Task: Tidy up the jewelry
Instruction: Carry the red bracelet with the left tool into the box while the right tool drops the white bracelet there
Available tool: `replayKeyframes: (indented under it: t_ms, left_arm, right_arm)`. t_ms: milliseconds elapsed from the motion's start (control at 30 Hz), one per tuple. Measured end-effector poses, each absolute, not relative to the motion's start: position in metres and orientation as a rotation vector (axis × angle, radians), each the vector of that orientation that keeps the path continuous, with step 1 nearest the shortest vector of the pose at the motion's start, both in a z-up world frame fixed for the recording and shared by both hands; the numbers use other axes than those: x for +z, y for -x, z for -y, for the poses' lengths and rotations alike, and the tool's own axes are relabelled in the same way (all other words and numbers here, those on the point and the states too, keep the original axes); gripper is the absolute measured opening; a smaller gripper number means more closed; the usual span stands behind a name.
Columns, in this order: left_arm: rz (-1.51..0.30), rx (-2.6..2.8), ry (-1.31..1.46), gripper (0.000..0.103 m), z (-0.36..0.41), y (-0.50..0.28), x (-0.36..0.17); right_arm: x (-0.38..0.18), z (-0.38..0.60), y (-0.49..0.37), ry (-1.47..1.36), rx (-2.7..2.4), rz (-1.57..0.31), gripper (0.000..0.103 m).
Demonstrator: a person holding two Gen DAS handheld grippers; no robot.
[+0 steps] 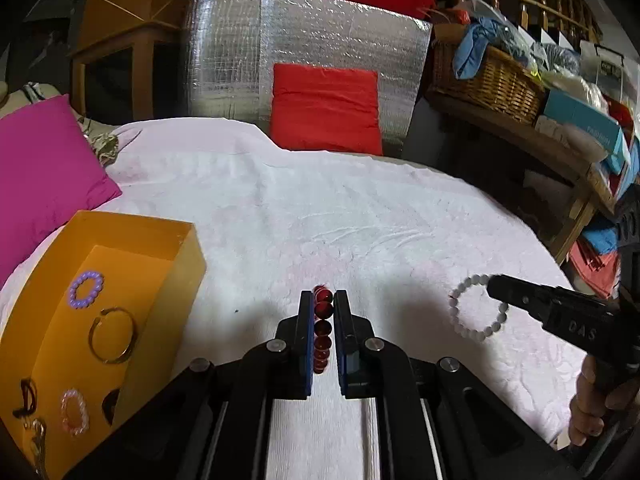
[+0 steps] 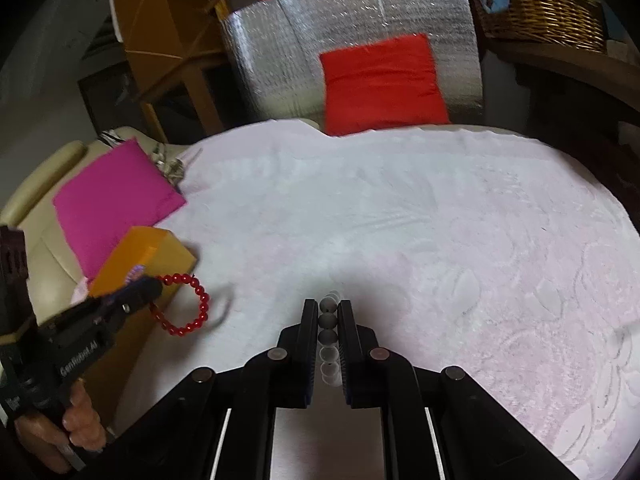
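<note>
The left gripper (image 1: 323, 312) has its two fingers (image 1: 306, 340) drawn almost together, pinching a red bead bracelet (image 1: 322, 332) between the blue-edged pads; the beads run in a single line down the narrow gap, and a few stand out past the tips. In the right wrist view the same red bracelet (image 2: 188, 306) hangs as a loop from that gripper's tip (image 2: 150, 286), clear of the cloth and just in front of the orange box (image 2: 156, 252).

The right gripper (image 2: 326, 312) is likewise pressed nearly closed on a white bead bracelet (image 2: 329, 340); its beads are stacked between the fingers (image 2: 310, 340), the upper ones in shadow and looking grey. From the left wrist view the white bracelet (image 1: 478, 307) hangs as a ring from the tip of the right gripper (image 1: 494, 285), over the pale pink bedspread (image 1: 360, 220), with a hand (image 1: 592, 412) on the handle below.

The orange box (image 1: 188, 256) sits open at the left on the bedspread; inside lie a purple bead bracelet (image 1: 86, 290), a thin gold bangle (image 1: 112, 334), a pale pink bead bracelet (image 1: 74, 412) and some dark pieces too shadowed to tell; a magenta cushion (image 1: 44, 176) lies beyond the box, a red cushion (image 1: 326, 108) at the far edge.
</note>
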State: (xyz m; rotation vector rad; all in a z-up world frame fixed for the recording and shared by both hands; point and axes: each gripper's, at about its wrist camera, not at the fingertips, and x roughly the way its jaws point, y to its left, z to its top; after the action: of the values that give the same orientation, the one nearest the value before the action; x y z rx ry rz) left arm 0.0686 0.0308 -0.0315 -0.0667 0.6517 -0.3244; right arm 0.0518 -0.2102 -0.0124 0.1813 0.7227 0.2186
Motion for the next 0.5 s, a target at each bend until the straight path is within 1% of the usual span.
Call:
replayKeyframes:
  t_ms: [233, 500]
  left_arm:
    - [-0.607, -0.319, 0.078, 0.009, -0.054, -0.038, -0.011]
    - [-0.593, -0.207, 0.099, 0.009, -0.103, -0.018, 0.005]
  right_arm:
    - [0.005, 0.187, -0.042, -0.185, 0.295, -0.664, 0.011]
    - [0.015, 0.146, -0.039, -0.189, 0.375, -0.649, 0.011]
